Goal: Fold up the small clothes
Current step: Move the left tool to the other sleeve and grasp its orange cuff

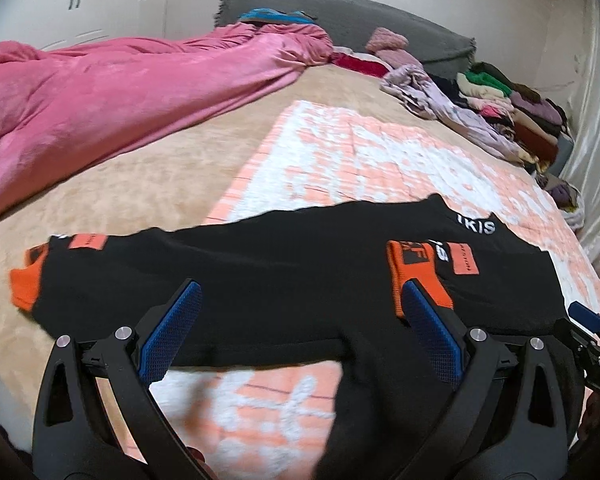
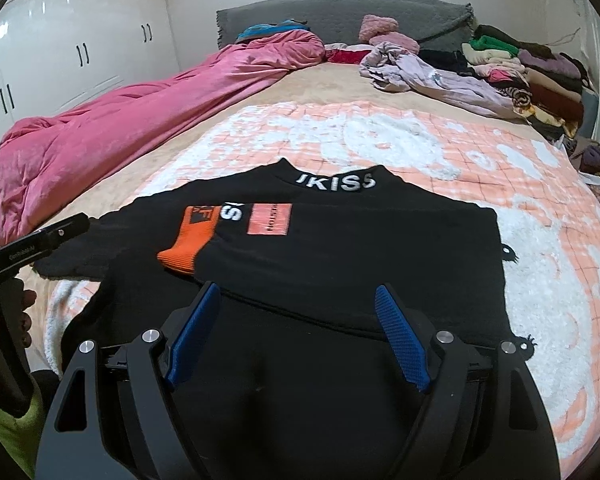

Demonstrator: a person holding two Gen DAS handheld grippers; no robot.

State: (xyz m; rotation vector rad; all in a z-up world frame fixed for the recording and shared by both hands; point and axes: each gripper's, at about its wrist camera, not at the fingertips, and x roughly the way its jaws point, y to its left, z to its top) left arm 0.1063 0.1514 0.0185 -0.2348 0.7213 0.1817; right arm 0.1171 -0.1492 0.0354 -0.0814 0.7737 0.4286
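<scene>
A black top with orange cuffs and white collar lettering lies flat on a peach and white blanket. It also shows in the right wrist view. One sleeve is folded across the chest, its orange cuff near the middle. The other orange cuff lies out to the left. My left gripper is open and empty just above the top's near hem. My right gripper is open and empty over the hem too. The right gripper also shows at the left wrist view's right edge.
A pink duvet is bunched along the left of the bed. A heap of loose and stacked clothes lies at the far right by the grey headboard. White wardrobes stand at the left.
</scene>
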